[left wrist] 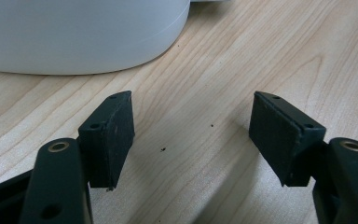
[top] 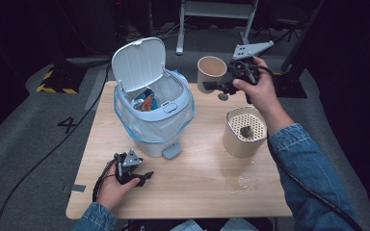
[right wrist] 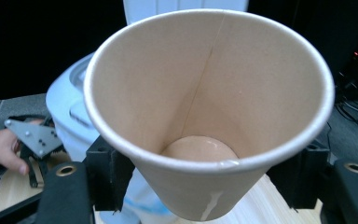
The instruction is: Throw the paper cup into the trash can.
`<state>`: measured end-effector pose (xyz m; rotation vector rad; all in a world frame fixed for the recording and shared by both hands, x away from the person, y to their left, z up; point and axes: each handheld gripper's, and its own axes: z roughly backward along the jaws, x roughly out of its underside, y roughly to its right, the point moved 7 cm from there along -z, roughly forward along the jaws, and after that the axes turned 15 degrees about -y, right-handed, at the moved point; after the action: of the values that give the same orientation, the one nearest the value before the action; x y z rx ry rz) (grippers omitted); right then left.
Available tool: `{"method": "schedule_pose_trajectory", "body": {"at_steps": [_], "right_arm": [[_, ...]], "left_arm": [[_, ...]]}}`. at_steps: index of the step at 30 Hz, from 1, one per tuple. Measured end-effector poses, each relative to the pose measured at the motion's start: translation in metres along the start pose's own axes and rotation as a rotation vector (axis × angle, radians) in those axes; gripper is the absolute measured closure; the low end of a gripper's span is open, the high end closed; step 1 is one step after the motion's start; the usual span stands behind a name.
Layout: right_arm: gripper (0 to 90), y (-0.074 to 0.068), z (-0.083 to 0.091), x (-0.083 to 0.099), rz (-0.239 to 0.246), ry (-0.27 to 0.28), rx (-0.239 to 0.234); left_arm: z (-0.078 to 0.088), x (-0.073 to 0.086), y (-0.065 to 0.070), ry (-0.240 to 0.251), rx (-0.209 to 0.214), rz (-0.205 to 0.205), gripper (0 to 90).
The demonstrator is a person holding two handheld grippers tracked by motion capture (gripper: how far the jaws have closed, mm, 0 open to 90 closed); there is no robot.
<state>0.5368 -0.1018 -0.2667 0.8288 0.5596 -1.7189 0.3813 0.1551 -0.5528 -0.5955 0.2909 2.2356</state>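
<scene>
One paper cup (top: pixel 211 72) in right tongs (top: pixel 211 85), past table edge (top: pixel 207 90).

Paper, plastic, wood
Matt tan paper cup (right wrist: pixel 205 107), smooth and slightly glossy pale-blue plastic bin (top: pixel 151 120), light wood-grain desk (top: pixel 197 183), rough matt black gripper pads (left wrist: pixel 114 135).

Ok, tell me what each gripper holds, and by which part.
Right gripper clamps the paper cup by its lower side wall. Left gripper holds nothing.

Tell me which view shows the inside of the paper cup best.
The right gripper view: the cup opens toward the camera, showing seam and bottom. The high view shows the cup small, with just its rim and upper wall. The left gripper view shows table and bin.
</scene>
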Motion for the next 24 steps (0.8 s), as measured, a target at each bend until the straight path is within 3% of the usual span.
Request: {"method": "schedule_pose_trajectory", "body": {"at_steps": [11, 18, 24], "right_arm": [[30.9, -0.02, -0.048, -0.042, 0.064, -0.009, -0.046], [30.8, -0.025, -0.075, -0.053, 0.102, -0.057, -0.044], [30.8, -0.025, -0.093, -0.055, 0.096, -0.097, -0.041]], "left_arm": [[0.0, 0.0, 0.0, 0.0, 0.001, 0.0, 31.1], [0.0, 0.0, 0.0, 0.0, 0.001, 0.0, 31.1], [0.0, 0.0, 0.0, 0.0, 0.002, 0.0, 31.1]]}}
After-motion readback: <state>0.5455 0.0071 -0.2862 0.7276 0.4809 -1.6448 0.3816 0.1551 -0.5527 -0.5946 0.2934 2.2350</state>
